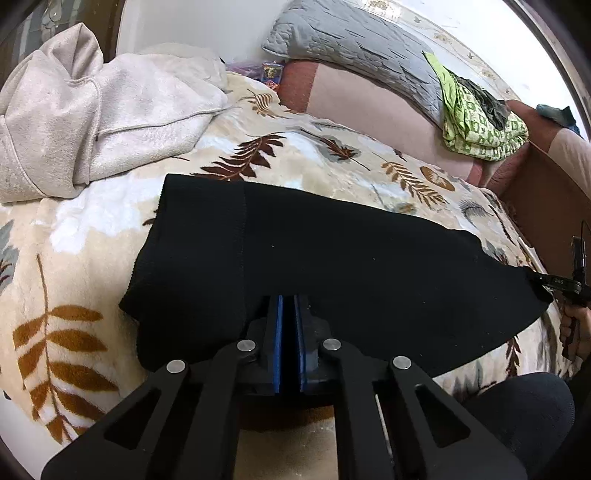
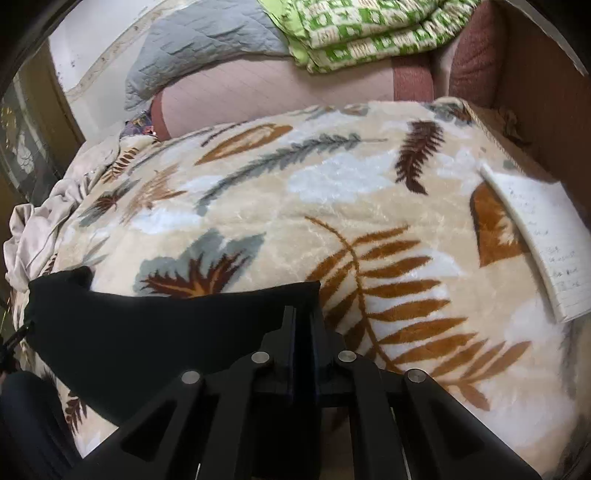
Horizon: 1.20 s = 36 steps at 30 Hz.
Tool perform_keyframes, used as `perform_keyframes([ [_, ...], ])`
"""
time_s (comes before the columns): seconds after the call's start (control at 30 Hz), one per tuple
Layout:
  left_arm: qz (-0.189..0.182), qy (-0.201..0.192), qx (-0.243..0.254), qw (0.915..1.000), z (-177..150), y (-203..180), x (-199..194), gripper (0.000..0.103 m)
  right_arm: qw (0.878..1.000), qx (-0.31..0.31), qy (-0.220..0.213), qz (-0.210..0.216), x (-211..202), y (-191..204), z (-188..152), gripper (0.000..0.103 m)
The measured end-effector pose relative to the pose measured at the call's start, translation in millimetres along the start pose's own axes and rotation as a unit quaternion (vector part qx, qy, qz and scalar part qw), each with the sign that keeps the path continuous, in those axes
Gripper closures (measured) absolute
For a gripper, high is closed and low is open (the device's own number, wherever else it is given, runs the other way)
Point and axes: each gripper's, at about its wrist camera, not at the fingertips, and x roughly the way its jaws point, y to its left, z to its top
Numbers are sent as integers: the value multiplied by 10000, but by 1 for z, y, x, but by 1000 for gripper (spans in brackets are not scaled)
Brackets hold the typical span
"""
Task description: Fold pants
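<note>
The left wrist view looks forward and steeply down along the left gripper [image 1: 288,299], from close above the near edge of the bed. It faces across the leaf-print blanket [image 1: 314,155] toward the far wall, with the black pants [image 1: 332,251] filling its middle and the right gripper [image 1: 550,284] at its right edge. The right wrist view sits equally close, tilted down along its own gripper [image 2: 303,314], further right along the same bed edge, and faces the same way. Both views share the blanket [image 2: 332,192], the pants [image 2: 147,325], the grey quilted pillow [image 1: 351,48] [image 2: 207,48] and the green-patterned folded cloth [image 1: 476,125] [image 2: 369,29].
</note>
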Motion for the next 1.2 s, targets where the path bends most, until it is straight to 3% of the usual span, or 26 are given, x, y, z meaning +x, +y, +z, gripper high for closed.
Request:
perform_keyframes([
  [0.03,10,-17,3,10000,0,0,1,96,10000,1,14,-19,1,-1,-1,89],
  [0.07,11,-28,3,10000,0,0,1,96,10000,52,-1,-56,1,-3,-2,77],
  [0.1,9,-19,-22,10000,0,1,1,96,9998,182,-35,-62,-3,-7,-3,74],
  [0.17,-5,68,-112,9999,4,1,-1,97,9989,427,-182,-95,-14,-13,-3,73],
  [0.27,127,175,-108,9997,11,-4,-9,95,9952,322,-882,-287,-55,-4,-4,72],
  [0.33,262,-23,133,9996,13,-19,-24,75,9933,-20,-1157,23,-76,14,-10,64],
  [0.37,189,-84,245,9995,12,-24,-28,73,9924,-286,-1155,304,-81,29,-17,60],
  [0.43,243,-42,377,9990,10,-28,-30,72,9931,-719,-727,581,-71,54,-30,57],
  [0.5,574,118,289,9979,3,-16,-22,72,9951,-923,-155,322,-48,68,-40,57],
  [0.57,457,49,85,9989,-5,2,-19,76,9948,-889,488,-67,-18,65,-48,56],
  [0.67,316,100,-55,9994,-1,11,-22,83,9982,-499,309,139,-23,54,-40,56],
  [0.8,573,-84,-49,9983,1,7,-41,80,9993,-144,-176,281,-48,48,-35,53],
  [0.87,831,-242,-111,9962,2,11,-47,79,9984,-129,-410,368,-59,48,-37,36],
  [0.93,1109,-330,-262,9929,9,14,-48,79,9990,-115,-216,362,-52,47,-38,32],
  [1.03,871,-394,-108,9954,28,0,-44,74,9989,-207,389,170,-25,51,-43,29],
  [1.1,771,-342,94,9964,43,-11,-31,65,9984,-444,346,90,-24,60,-45,20],
  [1.2,1263,131,-56,9919,63,5,11,65,9958,-791,423,-181,-19,73,-50,16],
])
